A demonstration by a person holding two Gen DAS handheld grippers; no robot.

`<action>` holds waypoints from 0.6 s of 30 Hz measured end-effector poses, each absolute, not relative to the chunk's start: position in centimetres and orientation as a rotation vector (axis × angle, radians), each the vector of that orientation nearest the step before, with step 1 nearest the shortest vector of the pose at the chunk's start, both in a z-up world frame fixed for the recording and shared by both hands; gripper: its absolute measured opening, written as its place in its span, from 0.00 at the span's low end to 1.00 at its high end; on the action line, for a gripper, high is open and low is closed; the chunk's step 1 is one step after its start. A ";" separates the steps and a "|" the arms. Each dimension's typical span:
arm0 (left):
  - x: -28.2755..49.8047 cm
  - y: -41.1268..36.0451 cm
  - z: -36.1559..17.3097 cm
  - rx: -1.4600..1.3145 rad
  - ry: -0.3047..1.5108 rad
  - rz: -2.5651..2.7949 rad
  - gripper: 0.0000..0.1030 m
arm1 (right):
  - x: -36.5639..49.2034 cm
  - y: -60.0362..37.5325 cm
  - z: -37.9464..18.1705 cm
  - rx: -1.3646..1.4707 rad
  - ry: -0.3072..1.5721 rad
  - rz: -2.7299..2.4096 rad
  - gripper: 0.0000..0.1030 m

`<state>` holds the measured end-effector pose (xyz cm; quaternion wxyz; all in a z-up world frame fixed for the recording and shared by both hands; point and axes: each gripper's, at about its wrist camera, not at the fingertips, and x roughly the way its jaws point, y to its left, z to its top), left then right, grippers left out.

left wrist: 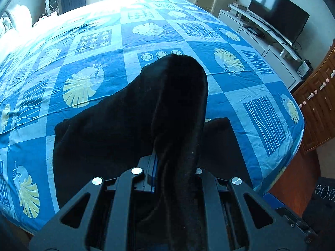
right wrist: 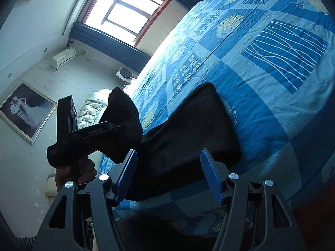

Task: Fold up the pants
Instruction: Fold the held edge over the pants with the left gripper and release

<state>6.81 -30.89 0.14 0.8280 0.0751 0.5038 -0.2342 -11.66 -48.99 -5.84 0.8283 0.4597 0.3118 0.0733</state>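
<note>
Black pants (left wrist: 100, 129) lie on the blue patterned bed sheet (left wrist: 251, 79) near the front edge. My left gripper (left wrist: 173, 167) is shut on a bunched part of the pants and holds it lifted, so the fabric drapes over the fingers and hides them. In the right wrist view the pants (right wrist: 188, 133) lie flat on the bed, with the lifted part (right wrist: 123, 121) hanging from the left gripper (right wrist: 125, 131) at the left. My right gripper (right wrist: 168, 175) is open and empty, just above the pants' near edge.
The bed's front edge (left wrist: 293, 146) drops to the floor at the right. A TV (left wrist: 278, 14) on a white stand and a wooden cabinet (left wrist: 318, 104) stand at the right. A headboard (right wrist: 92, 108), fan and window (right wrist: 125, 6) lie beyond the bed.
</note>
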 end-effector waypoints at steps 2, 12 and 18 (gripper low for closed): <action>6.4 -32.3 -1.4 0.195 1.080 -0.479 0.13 | -12.1 -49.5 -6.2 0.989 0.658 0.143 0.61; 4.1 -35.5 -4.8 0.343 1.000 -0.361 0.13 | -13.2 -51.2 -8.2 1.055 0.650 0.118 0.61; 3.5 -36.1 -5.3 0.380 0.968 -0.335 0.13 | -13.4 -51.6 -9.1 1.072 0.657 0.110 0.61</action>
